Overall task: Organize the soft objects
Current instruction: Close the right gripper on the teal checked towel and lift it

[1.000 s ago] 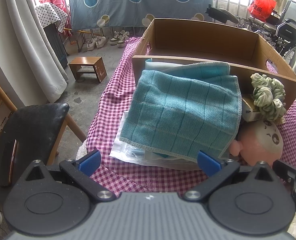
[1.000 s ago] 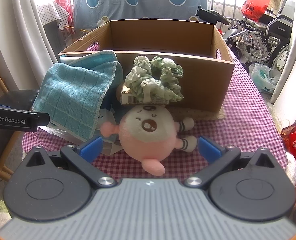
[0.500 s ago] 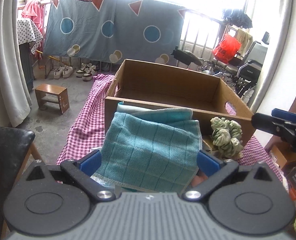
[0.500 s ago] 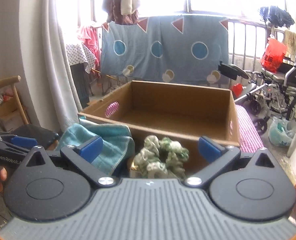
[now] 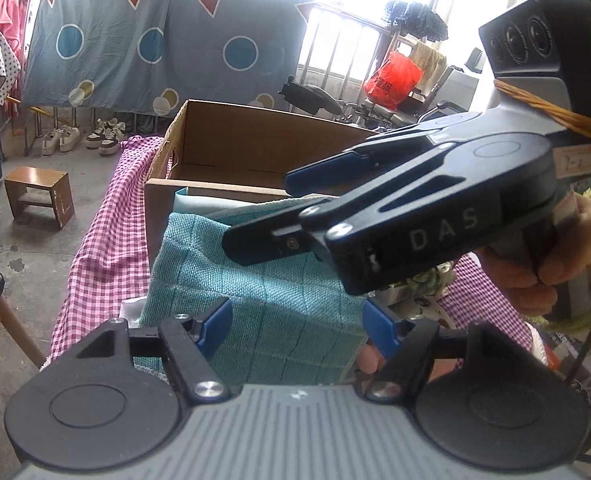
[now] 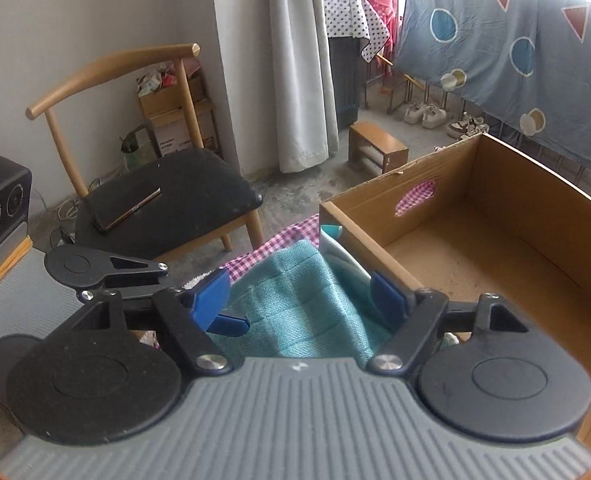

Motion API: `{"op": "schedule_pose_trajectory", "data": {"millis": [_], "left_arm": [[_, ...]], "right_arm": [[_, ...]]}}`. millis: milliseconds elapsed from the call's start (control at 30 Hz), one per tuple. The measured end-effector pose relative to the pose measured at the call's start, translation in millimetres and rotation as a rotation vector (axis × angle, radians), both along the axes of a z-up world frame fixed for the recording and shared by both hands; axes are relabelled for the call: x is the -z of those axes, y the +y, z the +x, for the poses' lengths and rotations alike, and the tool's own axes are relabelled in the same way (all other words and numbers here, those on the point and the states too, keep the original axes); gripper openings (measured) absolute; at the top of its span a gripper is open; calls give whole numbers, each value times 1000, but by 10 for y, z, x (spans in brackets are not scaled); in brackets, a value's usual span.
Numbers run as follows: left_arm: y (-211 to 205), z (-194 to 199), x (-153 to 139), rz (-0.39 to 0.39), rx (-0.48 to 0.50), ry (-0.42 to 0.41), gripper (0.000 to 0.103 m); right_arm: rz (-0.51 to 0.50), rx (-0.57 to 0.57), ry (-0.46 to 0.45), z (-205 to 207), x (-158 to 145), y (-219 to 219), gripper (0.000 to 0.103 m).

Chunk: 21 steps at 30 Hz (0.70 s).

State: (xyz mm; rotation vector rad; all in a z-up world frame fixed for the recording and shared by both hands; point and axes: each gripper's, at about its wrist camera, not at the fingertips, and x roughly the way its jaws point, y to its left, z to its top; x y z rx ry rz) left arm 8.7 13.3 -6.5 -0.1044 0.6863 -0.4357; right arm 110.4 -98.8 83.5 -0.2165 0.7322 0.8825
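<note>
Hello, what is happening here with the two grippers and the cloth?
A person holds a gripper in each hand over a teal towel lying in front of an empty cardboard box. Both the left gripper and the right gripper are open around the towel; neither has closed on it yet.

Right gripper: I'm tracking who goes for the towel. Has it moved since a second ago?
Yes. The right gripper has swung left, across the cardboard box, and is now over the teal towel, jaws open.
</note>
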Motion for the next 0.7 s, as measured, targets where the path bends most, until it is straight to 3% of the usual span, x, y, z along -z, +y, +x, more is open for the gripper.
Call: {"op": "schedule_pose_trajectory", "data": {"millis": [100, 167, 267, 333, 400, 467, 600, 700], "left_arm": [[68, 38, 51, -6, -7, 18, 73], [102, 70, 87, -10, -11, 30, 73], [158, 114, 140, -20, -12, 48, 73], [179, 131, 166, -23, -10, 51, 73], [188, 153, 181, -19, -13, 52, 76], [216, 170, 181, -24, -20, 51, 79], [254, 188, 150, -52, -33, 45, 86], [261, 236, 144, -65, -48, 62, 87]], "right_arm": [[-79, -48, 50, 197, 126, 197, 74], [-124, -54, 113, 339, 254, 308, 61], [-163, -50, 200, 474, 443, 413, 54], [-159, -45, 234, 527, 520, 417, 52], [-152, -37, 248, 578, 527, 448, 42], [-120, -23, 273, 636, 517, 356, 11], [0, 13, 354, 669, 461, 115, 6], [144, 31, 442, 686, 442, -100, 6]]}}
